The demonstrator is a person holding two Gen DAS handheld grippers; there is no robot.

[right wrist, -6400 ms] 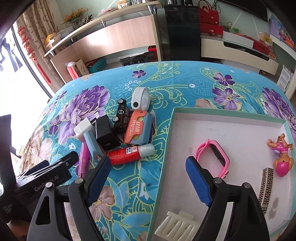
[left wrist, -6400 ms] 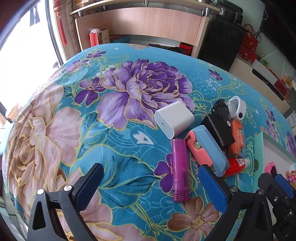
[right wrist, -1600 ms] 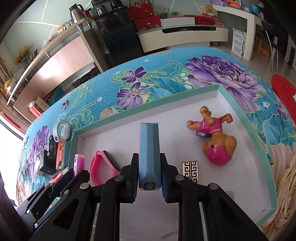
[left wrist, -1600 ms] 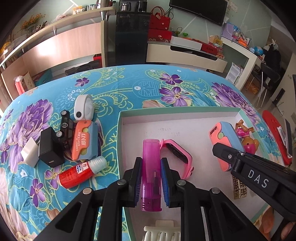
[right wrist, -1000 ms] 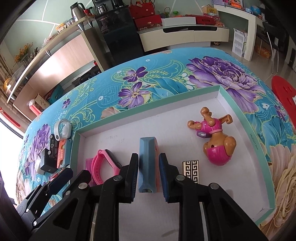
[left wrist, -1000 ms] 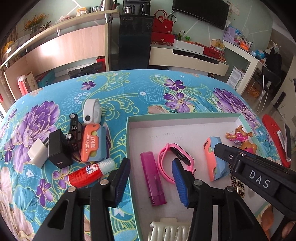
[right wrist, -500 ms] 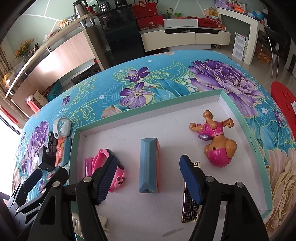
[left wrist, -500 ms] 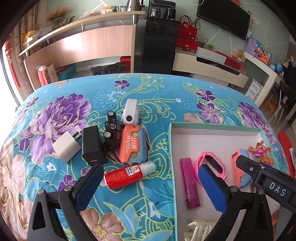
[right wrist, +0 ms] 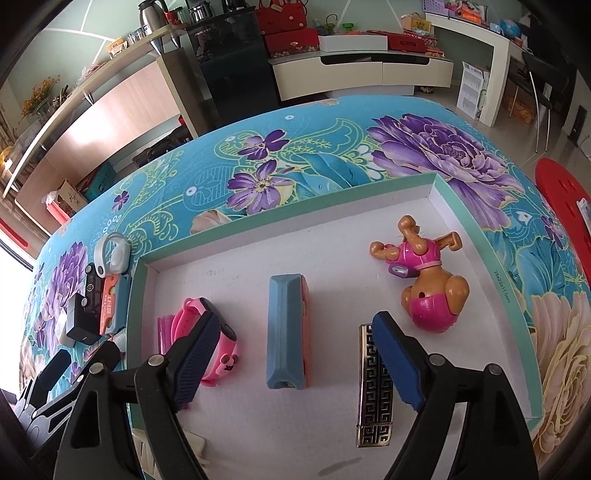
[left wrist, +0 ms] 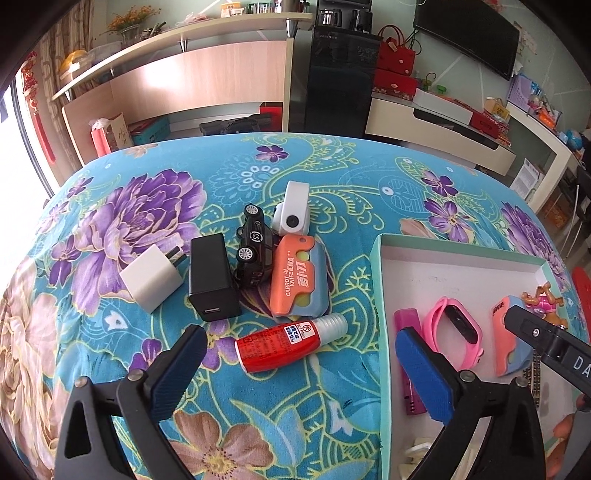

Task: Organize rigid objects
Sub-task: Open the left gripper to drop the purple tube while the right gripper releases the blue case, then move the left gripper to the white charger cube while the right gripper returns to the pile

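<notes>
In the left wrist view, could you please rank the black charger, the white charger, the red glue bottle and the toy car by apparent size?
1. red glue bottle, longest, though nearest the camera
2. black charger
3. white charger and toy car: look alike, not ranked

Tablecloth point(left wrist: 332, 177): turquoise, purple floral print. Tray point(right wrist: 476, 229): mint-green rim, white floor. Glue bottle point(left wrist: 284, 343): red; watch point(right wrist: 207, 332): pink; lighter point(right wrist: 375, 384): black-and-silver key pattern.

Home living rm: wall TV point(left wrist: 466, 35), low TV cabinet point(left wrist: 439, 136), red gift bags point(left wrist: 396, 58), floral cloth point(left wrist: 332, 177) on desk.
</notes>
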